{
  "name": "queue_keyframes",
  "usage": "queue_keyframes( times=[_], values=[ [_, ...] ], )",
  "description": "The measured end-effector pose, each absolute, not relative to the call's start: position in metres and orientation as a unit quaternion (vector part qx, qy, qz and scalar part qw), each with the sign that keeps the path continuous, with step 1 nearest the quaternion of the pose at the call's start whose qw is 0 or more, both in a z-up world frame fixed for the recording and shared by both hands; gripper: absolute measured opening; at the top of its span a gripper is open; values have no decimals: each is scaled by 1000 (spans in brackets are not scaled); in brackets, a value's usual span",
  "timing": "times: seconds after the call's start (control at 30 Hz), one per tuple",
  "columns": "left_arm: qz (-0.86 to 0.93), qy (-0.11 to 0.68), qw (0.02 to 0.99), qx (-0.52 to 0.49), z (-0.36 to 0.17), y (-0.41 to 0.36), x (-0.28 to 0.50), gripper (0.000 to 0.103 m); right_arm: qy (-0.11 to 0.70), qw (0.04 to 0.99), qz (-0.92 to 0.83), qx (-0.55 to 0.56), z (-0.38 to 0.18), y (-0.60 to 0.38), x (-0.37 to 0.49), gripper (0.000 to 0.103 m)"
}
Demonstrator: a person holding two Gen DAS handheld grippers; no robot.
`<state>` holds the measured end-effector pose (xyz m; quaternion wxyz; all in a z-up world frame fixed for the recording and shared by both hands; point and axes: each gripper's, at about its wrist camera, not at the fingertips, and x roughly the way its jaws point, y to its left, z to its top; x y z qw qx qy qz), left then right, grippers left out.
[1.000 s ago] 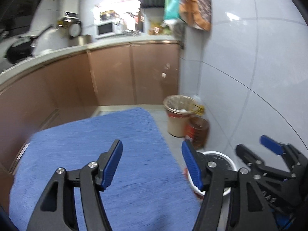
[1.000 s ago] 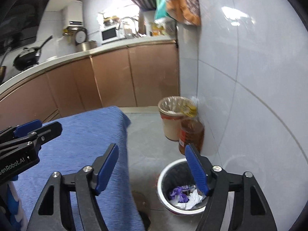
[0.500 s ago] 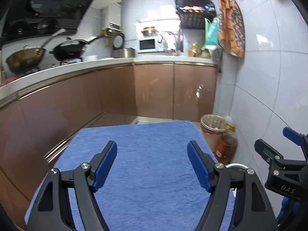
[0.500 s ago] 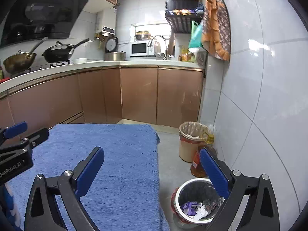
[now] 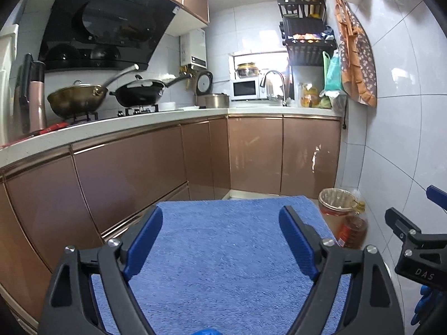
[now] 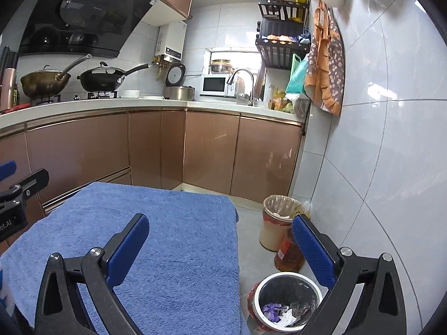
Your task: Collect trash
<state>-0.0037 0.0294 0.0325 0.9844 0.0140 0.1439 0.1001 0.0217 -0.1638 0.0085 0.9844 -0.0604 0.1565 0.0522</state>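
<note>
Left claw (image 5: 220, 234) is opening, nothing between its blue pads; right claw (image 6: 220, 251) spread wide, also empty. Both hang over a surface (image 6: 181, 237) covered by a blue towel, bare of trash. Right claw shows at the right edge of the left view (image 5: 413, 240); left claw at the left edge of the right view (image 6: 16, 192). Trash (image 6: 282, 311) (purple and white scraps) sits in a round bin (image 6: 287, 279) on the floor, just beside the towel's right edge, under the right claw's right finger. Behind it, an amber bottle (image 6: 287, 254) touching or nearly touching a lined bucket (image 6: 279, 217), both against the white tiled wall (image 6: 377, 153). Room: small kitchen, copper-coloured cabinets (image 5: 279, 153) in an L under a white counter (image 5: 167, 115). Two woks (image 5: 137, 93) on the stove below a black hood (image 5: 106, 25). Microwave (image 5: 245, 89) and tap (image 5: 275, 79) at the far end, rack (image 5: 307, 33) above, apron (image 5: 357, 64) hanging on the right wall.
</note>
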Motion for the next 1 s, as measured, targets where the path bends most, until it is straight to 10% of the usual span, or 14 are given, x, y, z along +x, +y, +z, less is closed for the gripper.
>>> queue_keyframes(
  times=[1.0],
  values=[
    [119, 94, 988, 27, 51, 16, -52, 86, 101, 992, 60, -48, 29, -180, -23, 103]
  ],
)
